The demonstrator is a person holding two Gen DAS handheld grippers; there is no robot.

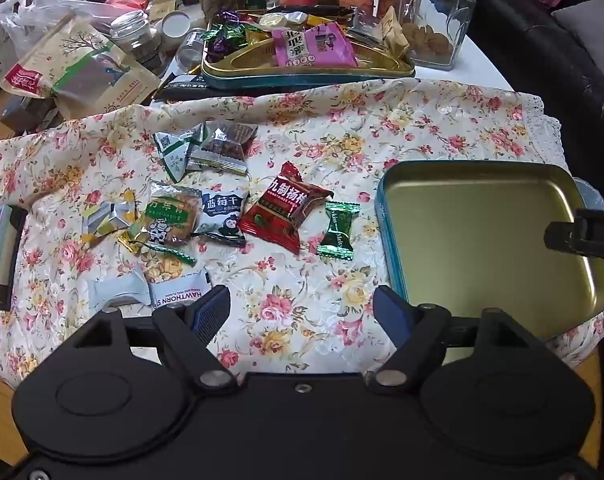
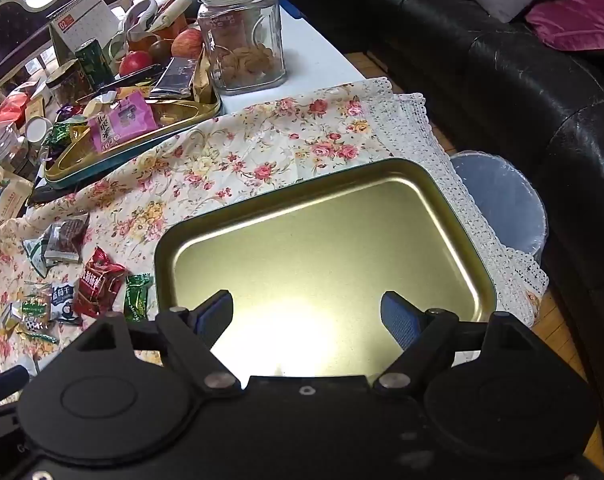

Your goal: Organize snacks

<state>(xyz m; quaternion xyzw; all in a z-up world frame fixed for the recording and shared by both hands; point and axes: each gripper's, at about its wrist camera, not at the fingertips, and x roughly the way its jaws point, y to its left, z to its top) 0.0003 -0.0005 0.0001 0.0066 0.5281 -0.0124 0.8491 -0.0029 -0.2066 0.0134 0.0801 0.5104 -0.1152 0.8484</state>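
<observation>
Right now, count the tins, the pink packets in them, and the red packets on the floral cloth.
Tins: 2, empty tin and far tin
Pink packet: 1
Red packet: 1
Total: 4

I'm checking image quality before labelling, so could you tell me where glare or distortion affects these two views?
Right wrist view: a bright glare patch washes out the gold tin tray's floor near the open right gripper. Left wrist view: even light, tray free of glare; fisheye bends the floral tablecloth's edges.
</observation>
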